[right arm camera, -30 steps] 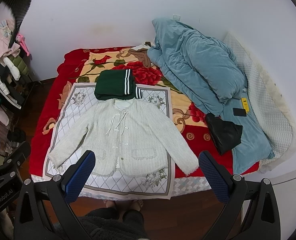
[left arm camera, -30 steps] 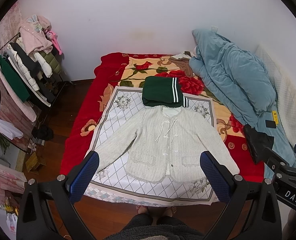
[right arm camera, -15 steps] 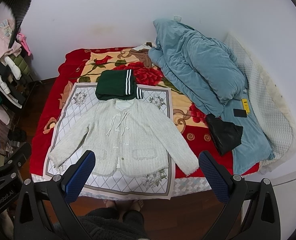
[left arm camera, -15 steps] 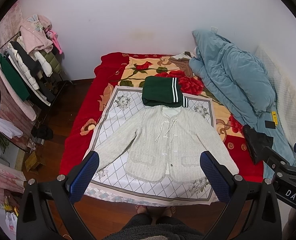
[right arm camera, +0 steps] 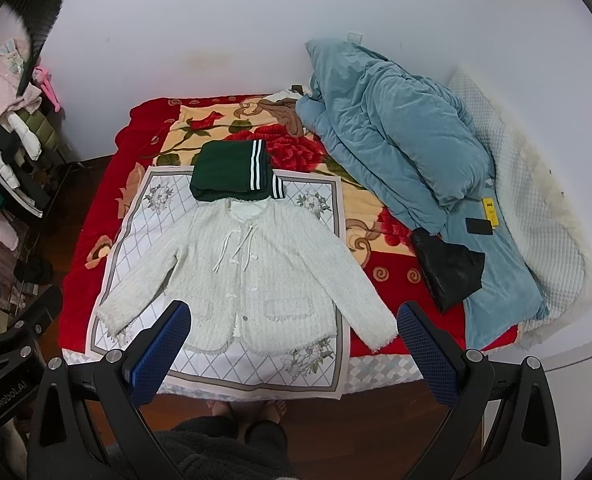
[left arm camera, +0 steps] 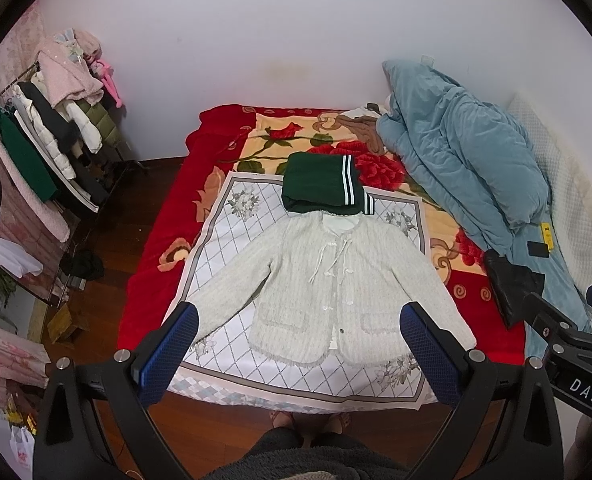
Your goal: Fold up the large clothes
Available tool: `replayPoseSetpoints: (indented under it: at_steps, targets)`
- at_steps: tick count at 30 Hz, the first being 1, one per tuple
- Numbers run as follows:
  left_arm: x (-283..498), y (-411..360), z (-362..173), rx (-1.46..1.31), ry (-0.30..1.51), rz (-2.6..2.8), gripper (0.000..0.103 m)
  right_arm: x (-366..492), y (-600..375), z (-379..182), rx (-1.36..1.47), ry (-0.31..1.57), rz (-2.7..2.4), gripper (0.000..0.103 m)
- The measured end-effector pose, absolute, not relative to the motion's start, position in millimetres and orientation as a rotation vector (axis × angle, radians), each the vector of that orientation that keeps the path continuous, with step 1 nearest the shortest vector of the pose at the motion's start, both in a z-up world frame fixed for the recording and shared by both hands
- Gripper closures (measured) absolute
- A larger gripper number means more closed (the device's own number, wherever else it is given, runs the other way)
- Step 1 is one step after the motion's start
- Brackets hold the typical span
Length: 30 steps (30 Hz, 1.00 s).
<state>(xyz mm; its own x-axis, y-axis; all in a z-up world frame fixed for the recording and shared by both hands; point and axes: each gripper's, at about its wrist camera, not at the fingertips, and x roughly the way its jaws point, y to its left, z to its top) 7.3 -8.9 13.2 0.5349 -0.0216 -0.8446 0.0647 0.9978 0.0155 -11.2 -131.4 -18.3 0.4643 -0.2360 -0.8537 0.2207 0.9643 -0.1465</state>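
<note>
The white cardigan [left arm camera: 327,280] is laid flat on the bed [left arm camera: 156,280], collar away and sleeves spread sideways, below and ahead of the left gripper [left arm camera: 299,348] and right gripper [right arm camera: 292,344], both held wide open and empty.

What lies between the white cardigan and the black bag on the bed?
Only bare red floral blanket separates the white cardigan from the black bag, clearest in the right wrist view.

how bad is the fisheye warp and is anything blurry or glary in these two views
Left wrist view: strong barrel warp, black corners, white knit cardigan sharp, light soft and even. Right wrist view: same warp, blue quilted duvet sharp, a dark blurred shape crosses the top-left edge; no glare.
</note>
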Motion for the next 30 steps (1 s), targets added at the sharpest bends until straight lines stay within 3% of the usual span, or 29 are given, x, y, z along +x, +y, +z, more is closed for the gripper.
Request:
replayPoseSetpoints:
  at_steps: [11,17,20,21,22,24,30]
  targets:
    - [20,-5,2,0.060,0.996,-0.073,0.000,0,-126,-22,0.010,1.067,-0.300,0.000]
    - [73,-9,-70,0.125,1.001,-0.066,0.000,10,-158,-66,0.118,1.056,-0.351,0.000]
    - [101,-18,-118,0.178,1.019,-0.040,0.000,17,-206,-121,0.270,1.087,-0.426,0.001]
    - [109,-23,-136,0.191,1.019,-0.032,0.000,16,-225,-141,0.323,1.093,-0.458,0.005]
    - [114,-26,-151,0.203,1.025,-0.021,0.000,14,-245,-162,0.375,1.096,-0.488,0.020]
    - [128,-36,-184,0.208,1.052,-0.007,0.000,9,-284,-208,0.460,1.112,-0.567,0.029]
    - [176,-85,-292,0.199,1.177,0.046,0.000,-16,-396,-380,0.861,1.189,-0.683,0.029]
